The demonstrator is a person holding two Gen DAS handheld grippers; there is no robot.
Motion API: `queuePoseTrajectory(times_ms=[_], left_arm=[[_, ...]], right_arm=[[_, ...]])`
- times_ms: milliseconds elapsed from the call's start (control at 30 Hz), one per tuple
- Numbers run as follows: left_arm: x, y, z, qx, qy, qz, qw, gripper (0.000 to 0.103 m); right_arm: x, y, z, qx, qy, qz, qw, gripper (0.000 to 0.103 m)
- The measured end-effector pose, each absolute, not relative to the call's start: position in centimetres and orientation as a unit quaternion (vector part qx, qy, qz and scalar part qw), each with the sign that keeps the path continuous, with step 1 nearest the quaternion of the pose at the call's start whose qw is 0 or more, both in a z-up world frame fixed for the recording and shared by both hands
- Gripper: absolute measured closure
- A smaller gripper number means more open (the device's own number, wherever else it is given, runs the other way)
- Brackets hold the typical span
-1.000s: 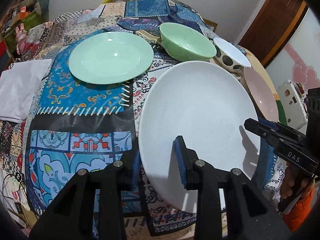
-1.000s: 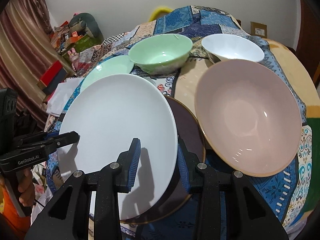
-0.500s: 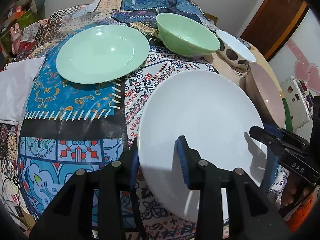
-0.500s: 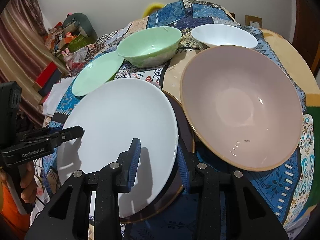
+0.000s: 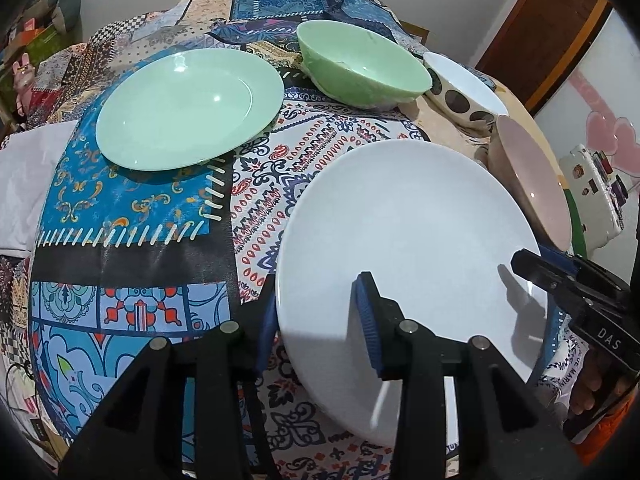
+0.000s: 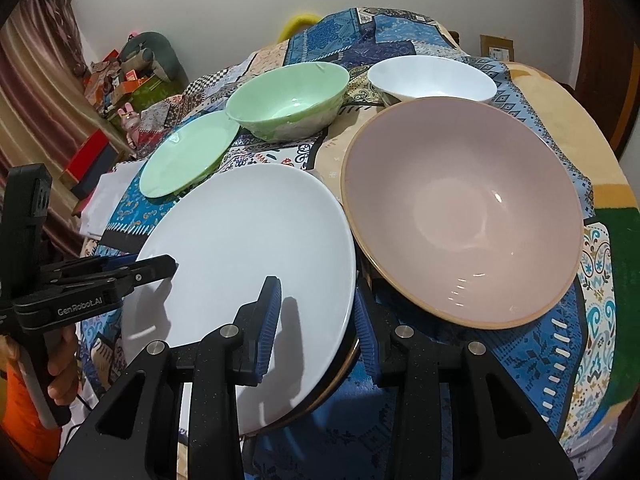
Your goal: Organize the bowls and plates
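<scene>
A large white plate [image 5: 404, 220] [image 6: 248, 248] is held tilted above the patchwork cloth by both grippers. My left gripper [image 5: 320, 316] is shut on its near left rim. My right gripper [image 6: 316, 320] is shut on its right rim, together with a dark plate [image 6: 340, 364] that lies under the white one. A green plate [image 5: 188, 108] [image 6: 188, 152] lies on the cloth beyond. A green bowl [image 5: 360, 64] [image 6: 288, 96], a white spotted bowl [image 5: 460, 88] [image 6: 432, 78] and a big pink bowl [image 6: 460, 208] [image 5: 532, 184] stand at the back and right.
The table wears a patchwork cloth [image 5: 132, 216]. White folded fabric [image 5: 24, 184] lies at the left edge. Boxes and toys [image 6: 120, 80] are piled by the curtain at the left. A wooden door [image 5: 552, 32] stands at the right.
The white plate has been carried left and forward toward the green plate, with both grippers on it. The pink bowl now shows larger in the right wrist view.
</scene>
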State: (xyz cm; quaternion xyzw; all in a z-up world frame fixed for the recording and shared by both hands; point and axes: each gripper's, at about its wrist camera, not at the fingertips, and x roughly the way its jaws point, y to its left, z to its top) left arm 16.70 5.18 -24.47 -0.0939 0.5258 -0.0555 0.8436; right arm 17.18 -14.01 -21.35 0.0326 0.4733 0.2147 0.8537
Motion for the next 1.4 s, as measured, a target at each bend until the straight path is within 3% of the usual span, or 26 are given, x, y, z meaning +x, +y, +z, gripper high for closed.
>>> queuePoseTrajectory(times_ms=[467,733,1100,1200,1400], left_arm=[[16.8,4.7,-24.5,-0.083,0.525,-0.058,0.845,0.065],[15.3,6.5,-21.2,-0.078,0.485,-0.039,0.870,0.065],[14.7,12.6,-16.6,-0.076,0.419,0.031,0.904,0.028],[15.7,14.7,-16.6,-0.084,0.421,0.049,0.902,0.027],[18.6,18.5,-18.2,-0.091,0.438,0.074,0.892,0.027]], right_arm=[[16.8,-14.5,-21.2,0.013,0.471,0.208,0.857,0.068],[16.3,-13.9,-19.4,0.006,0.449,0.220,0.866,0.068],[18.7,-8.9,-16.4,-0.018,0.405,0.261,0.876,0.065],[19.8,-6.8,-16.2,-0.026,0.399,0.274,0.875,0.058],[22.4,-2.9,-17.0,-0.050,0.406,0.293,0.864,0.055]])
